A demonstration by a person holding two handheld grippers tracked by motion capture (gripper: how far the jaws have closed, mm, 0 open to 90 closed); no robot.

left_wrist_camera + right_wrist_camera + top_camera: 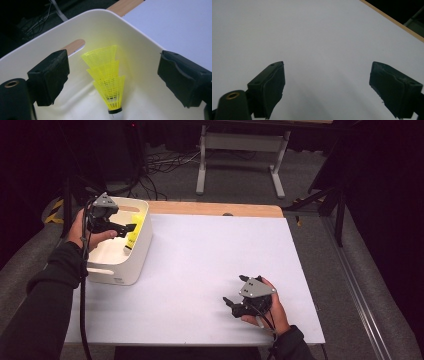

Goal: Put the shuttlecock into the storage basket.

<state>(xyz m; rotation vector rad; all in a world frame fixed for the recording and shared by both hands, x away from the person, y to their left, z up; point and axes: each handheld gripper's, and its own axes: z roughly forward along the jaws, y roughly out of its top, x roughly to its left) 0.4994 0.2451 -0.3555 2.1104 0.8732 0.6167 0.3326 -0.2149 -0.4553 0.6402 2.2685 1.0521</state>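
left tongs [113, 77] wide open over our yellow shuttlecocks [107, 77] in the white bin [142, 247] | right tongs [327, 87] open, nothing gripped, above the counter [312, 37]

A white sheet [210, 270] is covering most of the worktop [215, 209], leaving a strip of bare wood showing along the far edge. Grey carpet [240, 180] is spreading over the floor beyond, with black cables [160, 162] lying tangled on it. A grey metal frame [242, 142] of another table is standing farther back. A metal rail [357, 295] is running along the floor at the right. Darkness is swallowing the room's edges.
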